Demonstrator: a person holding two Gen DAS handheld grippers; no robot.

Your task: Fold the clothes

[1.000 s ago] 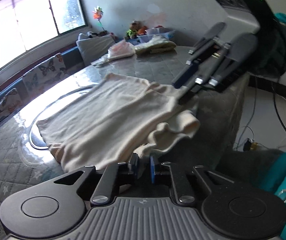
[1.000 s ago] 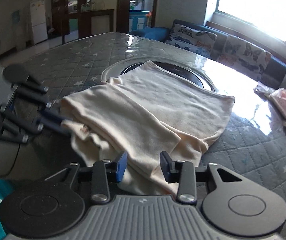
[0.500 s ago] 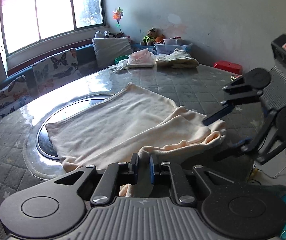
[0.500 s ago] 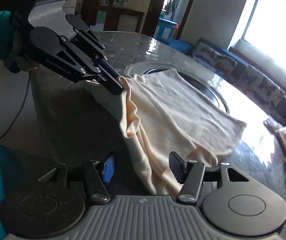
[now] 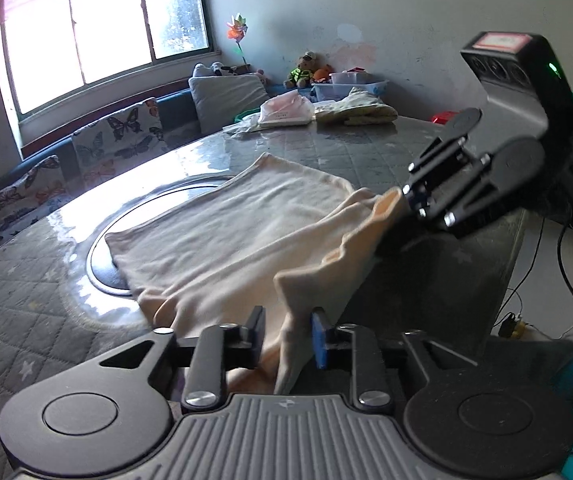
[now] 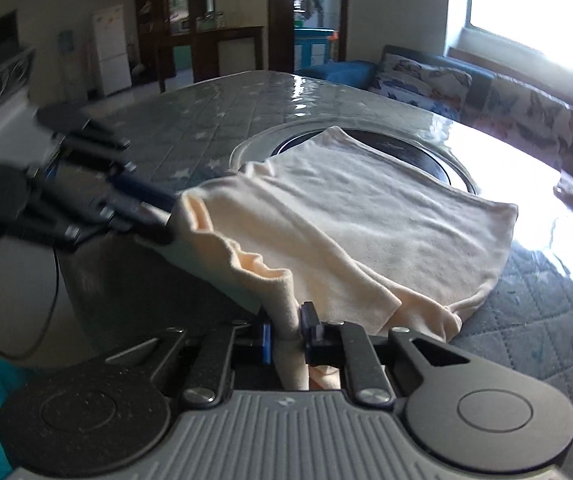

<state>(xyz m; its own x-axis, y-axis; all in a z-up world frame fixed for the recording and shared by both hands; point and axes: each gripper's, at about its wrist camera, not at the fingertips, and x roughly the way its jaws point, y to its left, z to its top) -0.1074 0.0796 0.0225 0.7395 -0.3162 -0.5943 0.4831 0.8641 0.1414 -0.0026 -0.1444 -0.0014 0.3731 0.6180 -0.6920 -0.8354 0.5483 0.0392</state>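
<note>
Now the cream garment (image 5: 242, 224) lies on the grey quilted table (image 5: 26, 320), its far half spread flat over the round metal ring (image 5: 98, 248) set in the tabletop and its near edge lifted off the table's edge.

Left gripper (image 5: 288, 330): its fingers are pressed on a raised fold of the garment's near edge, with cloth hanging down between them. In the right wrist view this gripper (image 6: 166, 220) shows at the garment's near corner, fingertips buried in the fabric.

Right gripper (image 6: 286, 332): its fingers are clamped on another bunch of the same edge. In the left wrist view it (image 5: 398, 220) grips the opposite end of the lifted hem, which sags between the two grippers.

Beyond the garment, at the table's far side, sit a pink bundle (image 5: 286, 110) and a yellowish folded cloth (image 5: 356, 110).
</note>
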